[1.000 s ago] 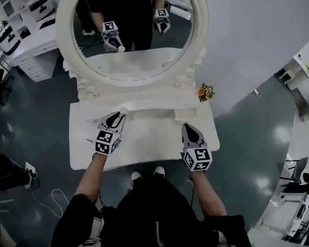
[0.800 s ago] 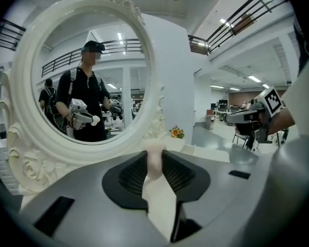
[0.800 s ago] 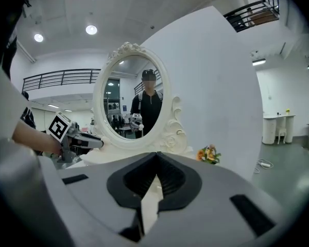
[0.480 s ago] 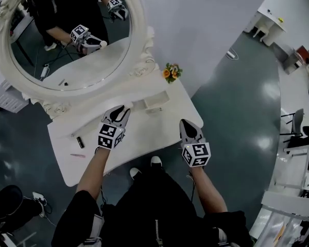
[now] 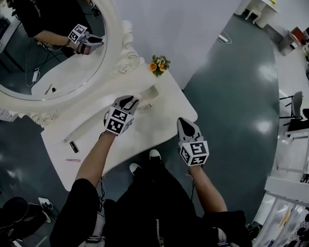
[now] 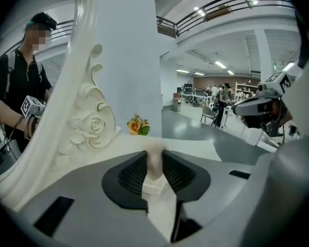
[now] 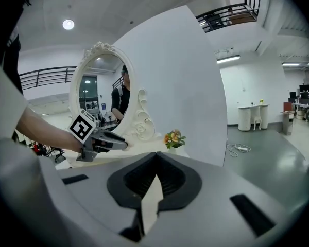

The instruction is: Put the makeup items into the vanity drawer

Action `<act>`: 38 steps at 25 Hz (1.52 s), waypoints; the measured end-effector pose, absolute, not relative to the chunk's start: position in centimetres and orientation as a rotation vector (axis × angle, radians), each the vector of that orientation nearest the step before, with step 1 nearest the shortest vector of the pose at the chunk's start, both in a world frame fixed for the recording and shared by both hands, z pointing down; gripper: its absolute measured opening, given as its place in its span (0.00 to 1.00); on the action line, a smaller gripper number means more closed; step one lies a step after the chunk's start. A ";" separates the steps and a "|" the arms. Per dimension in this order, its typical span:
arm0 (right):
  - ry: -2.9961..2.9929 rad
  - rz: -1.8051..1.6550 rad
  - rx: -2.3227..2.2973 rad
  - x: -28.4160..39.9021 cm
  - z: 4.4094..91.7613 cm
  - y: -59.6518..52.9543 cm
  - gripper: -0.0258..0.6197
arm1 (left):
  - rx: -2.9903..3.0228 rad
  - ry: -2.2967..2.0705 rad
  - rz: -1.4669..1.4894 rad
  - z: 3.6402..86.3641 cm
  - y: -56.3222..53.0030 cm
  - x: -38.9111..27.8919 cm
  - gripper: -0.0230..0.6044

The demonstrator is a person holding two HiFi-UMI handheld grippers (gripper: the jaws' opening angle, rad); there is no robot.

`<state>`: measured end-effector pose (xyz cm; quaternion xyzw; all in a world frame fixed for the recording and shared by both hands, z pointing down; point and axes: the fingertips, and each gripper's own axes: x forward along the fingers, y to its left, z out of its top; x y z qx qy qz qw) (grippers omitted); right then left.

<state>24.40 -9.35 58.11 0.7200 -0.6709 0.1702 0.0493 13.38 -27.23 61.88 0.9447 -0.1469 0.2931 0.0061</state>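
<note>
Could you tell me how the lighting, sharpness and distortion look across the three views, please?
Head view: dim and greyish, soft glare patches on the floor, edges bent. Left gripper view: strong fisheye curves the mirror frame; the pale stick held in the left tool blurs at its tip. Right gripper view: brighter, flowers fairly sharp, corners vignetted black.

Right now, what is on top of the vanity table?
Visible: orange flowers, a small dark tube and a thin pink stick. The left gripper hides whatever lies beneath it.
</note>
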 end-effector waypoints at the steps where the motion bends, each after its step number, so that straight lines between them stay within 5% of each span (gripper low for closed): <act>1: -2.040 0.525 2.193 24.6 58.3 -9.4 0.05 | 2.945 -0.451 0.950 62.8 -27.4 14.0 0.21; 12: -1.978 0.612 2.196 27.3 60.9 -8.3 0.05 | 2.842 -0.391 1.278 70.5 -28.4 18.2 0.23; 24: -1.964 0.661 2.207 28.1 61.6 -8.3 0.05 | 2.855 -0.417 1.222 70.0 -28.6 18.1 0.25; 30: -2.013 0.620 2.156 26.3 60.7 -9.8 0.05 | 2.865 -0.484 1.067 67.0 -28.8 15.6 0.11; 38: -2.141 0.510 2.058 22.9 57.7 -13.7 0.05 | 2.851 -0.672 0.866 62.2 -29.6 8.7 0.08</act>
